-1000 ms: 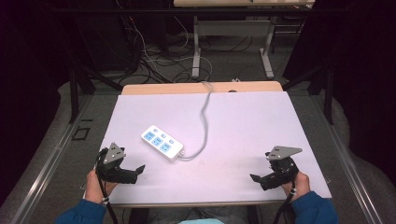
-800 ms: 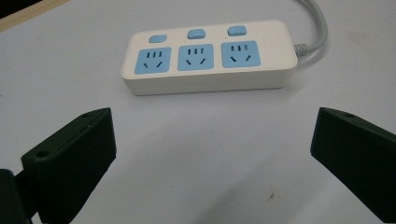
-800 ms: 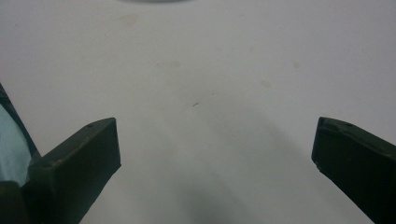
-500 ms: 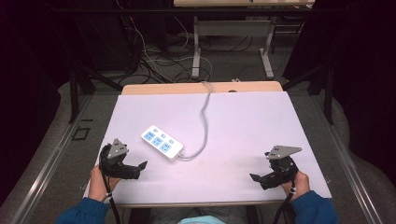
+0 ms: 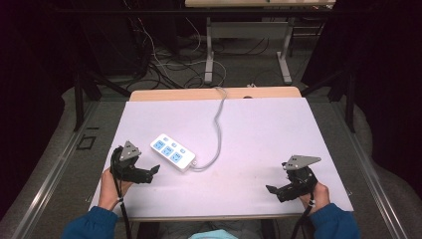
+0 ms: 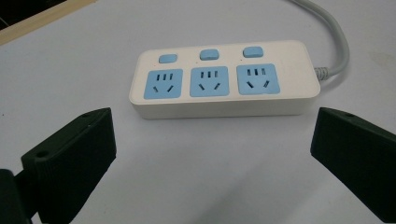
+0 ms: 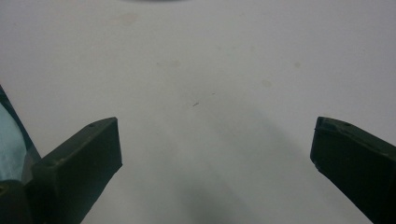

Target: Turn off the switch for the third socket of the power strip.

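Note:
A white power strip (image 5: 172, 152) with three blue sockets and three blue switches lies left of centre on the white table top (image 5: 259, 134). Its grey cable (image 5: 217, 129) runs toward the far edge. My left gripper (image 5: 149, 173) sits just left of the strip, open, with nothing between its jaws. In the left gripper view the power strip (image 6: 224, 79) lies a short way ahead of the spread jaws. My right gripper (image 5: 272, 190) rests near the front right corner, open and empty. The right gripper view looks along its wide jaws at bare table top (image 7: 210, 84).
The table's wooden far edge (image 5: 199, 94) shows beyond the white top. Behind it stand metal table legs (image 5: 209, 55) and loose cables (image 5: 164, 64) on the floor. Blue sleeves (image 5: 89, 224) enter from the bottom.
My left gripper has shifted slightly forward and right, closer to the power strip. The right gripper has barely moved.

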`<state>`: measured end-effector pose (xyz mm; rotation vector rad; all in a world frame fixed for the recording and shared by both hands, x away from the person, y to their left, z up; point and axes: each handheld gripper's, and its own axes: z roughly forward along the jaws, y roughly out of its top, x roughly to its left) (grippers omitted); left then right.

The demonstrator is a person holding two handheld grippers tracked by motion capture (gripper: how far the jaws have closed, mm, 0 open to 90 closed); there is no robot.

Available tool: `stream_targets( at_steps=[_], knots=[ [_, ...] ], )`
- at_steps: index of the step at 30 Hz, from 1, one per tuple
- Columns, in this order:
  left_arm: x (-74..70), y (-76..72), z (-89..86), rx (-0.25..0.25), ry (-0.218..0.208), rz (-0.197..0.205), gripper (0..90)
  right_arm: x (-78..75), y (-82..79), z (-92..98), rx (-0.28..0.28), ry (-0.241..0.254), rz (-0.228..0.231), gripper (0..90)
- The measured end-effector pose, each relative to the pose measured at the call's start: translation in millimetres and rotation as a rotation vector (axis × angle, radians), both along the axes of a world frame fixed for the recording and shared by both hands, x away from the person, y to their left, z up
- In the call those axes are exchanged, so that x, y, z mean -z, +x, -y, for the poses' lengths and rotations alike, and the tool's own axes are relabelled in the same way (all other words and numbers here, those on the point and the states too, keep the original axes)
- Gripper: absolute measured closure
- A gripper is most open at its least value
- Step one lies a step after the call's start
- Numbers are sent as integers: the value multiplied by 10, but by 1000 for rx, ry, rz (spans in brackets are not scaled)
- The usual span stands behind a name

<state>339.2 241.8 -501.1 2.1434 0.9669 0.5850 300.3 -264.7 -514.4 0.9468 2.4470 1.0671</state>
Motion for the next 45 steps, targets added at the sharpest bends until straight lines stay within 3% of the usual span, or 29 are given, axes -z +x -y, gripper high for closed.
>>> stream_targets(
  at_steps=[33,45],
  knots=[
    [-28,504,20,-40,15,-11,0,9,14,4,-3,-14,-1,20],
    [1,678,4,-62,0,-17,0,8,15,2,-6,-14,-6,19]
  ],
)
